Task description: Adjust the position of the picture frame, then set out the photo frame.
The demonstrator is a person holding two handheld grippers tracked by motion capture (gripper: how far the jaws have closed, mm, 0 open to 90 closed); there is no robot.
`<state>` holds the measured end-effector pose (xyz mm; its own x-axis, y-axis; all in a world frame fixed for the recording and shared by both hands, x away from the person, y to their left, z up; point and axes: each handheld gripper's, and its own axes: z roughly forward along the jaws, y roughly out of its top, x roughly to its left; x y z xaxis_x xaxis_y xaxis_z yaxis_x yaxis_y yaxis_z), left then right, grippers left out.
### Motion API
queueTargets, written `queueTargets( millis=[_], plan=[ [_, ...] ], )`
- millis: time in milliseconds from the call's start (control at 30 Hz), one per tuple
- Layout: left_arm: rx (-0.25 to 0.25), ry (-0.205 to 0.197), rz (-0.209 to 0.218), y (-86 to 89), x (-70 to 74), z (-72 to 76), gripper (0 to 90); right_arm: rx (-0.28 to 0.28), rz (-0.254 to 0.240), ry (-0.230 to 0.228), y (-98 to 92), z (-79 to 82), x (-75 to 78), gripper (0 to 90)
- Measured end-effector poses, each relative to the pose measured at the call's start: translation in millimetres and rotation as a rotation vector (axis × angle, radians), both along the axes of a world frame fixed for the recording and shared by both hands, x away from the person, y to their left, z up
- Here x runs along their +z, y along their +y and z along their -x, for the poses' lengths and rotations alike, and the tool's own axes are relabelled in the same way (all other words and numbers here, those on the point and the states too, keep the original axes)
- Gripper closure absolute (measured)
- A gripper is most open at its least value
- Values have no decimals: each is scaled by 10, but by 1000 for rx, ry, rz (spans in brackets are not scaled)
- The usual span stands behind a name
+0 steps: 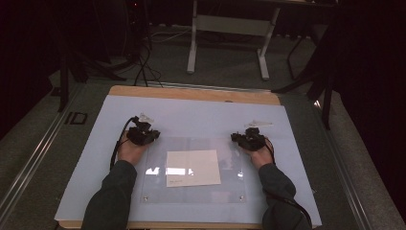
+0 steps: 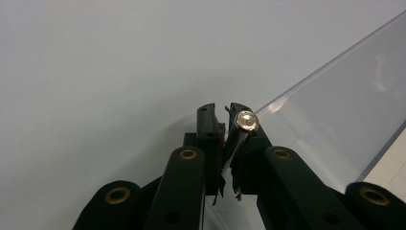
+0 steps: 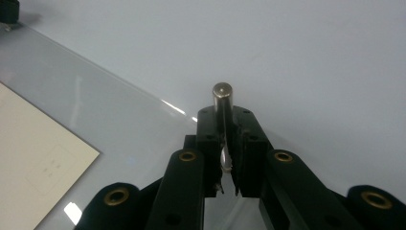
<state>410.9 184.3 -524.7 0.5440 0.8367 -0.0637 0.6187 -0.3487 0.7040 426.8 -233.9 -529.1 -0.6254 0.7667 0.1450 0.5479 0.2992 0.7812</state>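
Pinching a small metal bolt (image 2: pixel 246 120) in your left gripper (image 1: pixel 142 134) and a metal pin (image 3: pixel 222 93) in your right gripper (image 1: pixel 250 138) — each sits at a far corner of the clear acrylic sheet (image 1: pixel 230 189), probably to fasten it over the paper (image 1: pixel 193 167). Sheet's flat on the pale blue table (image 1: pixel 191 112) — beyond it, grey floor and a white stand (image 1: pixel 230 26) in a dark room.

Bare white table surface (image 1: pixel 201 117) open beyond both hands, clear acrylic sheet (image 1: pixel 230 187) with paper (image 1: pixel 193 167) lying flat between them, left gripper (image 1: pixel 142 134) and right gripper (image 1: pixel 249 139) well apart at its far corners
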Motion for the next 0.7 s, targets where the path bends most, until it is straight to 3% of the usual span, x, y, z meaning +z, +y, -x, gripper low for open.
queueTargets(
  millis=[467,633,700],
  plan=[
    [19,-33,18,-3,-31,32,830,9,-25,-3,-30,1,-26,821],
    [30,-46,50,28,-38,71,810,14,-22,-3,-30,-5,-25,821],
    [36,-73,94,72,-26,114,787,17,-20,-6,-30,-4,-25,821]
  ],
)
